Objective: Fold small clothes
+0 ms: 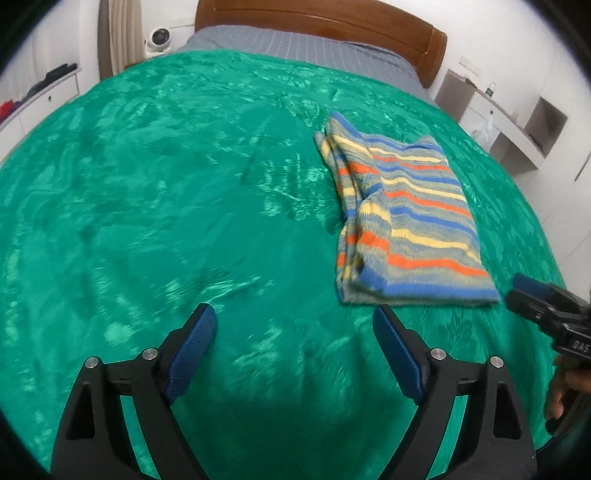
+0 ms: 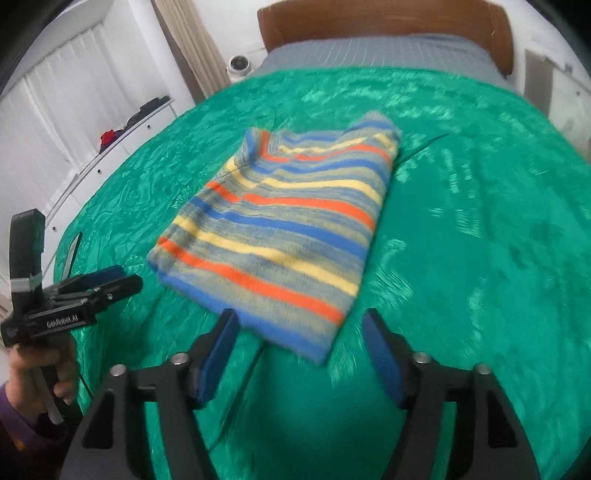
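Green blanket (image 1: 147, 184), folded striped garment (image 1: 406, 221), apparently knit, left gripper (image 1: 295, 332) and right gripper (image 2: 299, 339) wide, empty.

A wide stretch of green blanket (image 1: 147, 192) is left bare across the bed, offering unobstructed room to the left of the folded striped garment (image 1: 402, 218) as seen from the left wrist view. The garment is the only thing lying on the blanket; open cover is seen on its far side up to the grey sheet (image 1: 295, 42) and wooden headboard (image 1: 317, 18). Nothing is held between the spread fingers of the left tool (image 1: 294, 325), with bare blanket below. The garment's near corner is seen between the parted fingers of the right tool (image 2: 301, 326). White drawers (image 2: 85, 166) border one bedside, white shelving (image 1: 517, 125) the other.
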Demonstrator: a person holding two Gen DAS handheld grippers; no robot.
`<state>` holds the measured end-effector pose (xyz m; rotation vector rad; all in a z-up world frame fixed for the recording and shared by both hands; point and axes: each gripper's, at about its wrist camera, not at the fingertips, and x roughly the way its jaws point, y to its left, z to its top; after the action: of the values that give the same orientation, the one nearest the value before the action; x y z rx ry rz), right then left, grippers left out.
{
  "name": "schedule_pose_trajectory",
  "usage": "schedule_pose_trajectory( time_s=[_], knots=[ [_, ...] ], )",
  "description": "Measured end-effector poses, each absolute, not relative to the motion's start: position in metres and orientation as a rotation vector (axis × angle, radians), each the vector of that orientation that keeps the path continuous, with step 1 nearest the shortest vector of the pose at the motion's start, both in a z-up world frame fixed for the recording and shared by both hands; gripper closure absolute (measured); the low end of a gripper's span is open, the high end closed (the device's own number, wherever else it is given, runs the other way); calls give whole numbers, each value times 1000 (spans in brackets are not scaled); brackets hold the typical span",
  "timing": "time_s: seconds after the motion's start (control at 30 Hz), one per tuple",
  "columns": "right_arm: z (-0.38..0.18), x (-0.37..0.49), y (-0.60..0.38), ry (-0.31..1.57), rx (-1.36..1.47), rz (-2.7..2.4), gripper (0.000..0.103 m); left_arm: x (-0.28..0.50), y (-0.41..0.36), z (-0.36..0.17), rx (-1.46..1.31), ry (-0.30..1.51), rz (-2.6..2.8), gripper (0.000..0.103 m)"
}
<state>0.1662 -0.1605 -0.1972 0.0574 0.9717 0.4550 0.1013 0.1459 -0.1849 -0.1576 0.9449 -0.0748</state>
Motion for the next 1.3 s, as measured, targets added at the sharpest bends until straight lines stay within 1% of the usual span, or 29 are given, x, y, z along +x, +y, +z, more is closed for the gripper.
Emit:
schedule_pose_trajectory(
  time_s=[0.17,0.33,0.37,0.47,0.5,0.57,0.67,0.73,0.8,0.9,1.3],
  knots=[
    [-193,129,-187,915,96,354,30,92,147,-184,-125,928,-56,10],
    [-200,97,-213,851,121,223,28,94,149,-197,-188,956,-73,10],
    [-203,94,-216,852,124,211,27,94,148,-201,-195,966,-79,10],
    [-217,89,-221,881,132,182,27,97,144,-217,-180,1012,-80,8],
    [-223,88,-222,897,139,182,27,96,140,-221,-149,1006,-83,5],
    [-235,87,-223,921,145,180,26,95,132,-224,-81,999,-94,2],
    [-239,83,-221,906,134,183,21,94,121,-229,-5,997,-85,1],
    [-241,83,-217,910,110,180,19,95,118,-232,-1,993,-75,0],
    [-243,84,-215,912,96,188,14,96,117,-233,-1,991,-66,0],
    [-246,83,-212,906,79,192,9,97,116,-235,7,992,-63,0],
    [-251,84,-204,910,42,201,1,93,115,-238,8,984,-61,0]
  ],
)
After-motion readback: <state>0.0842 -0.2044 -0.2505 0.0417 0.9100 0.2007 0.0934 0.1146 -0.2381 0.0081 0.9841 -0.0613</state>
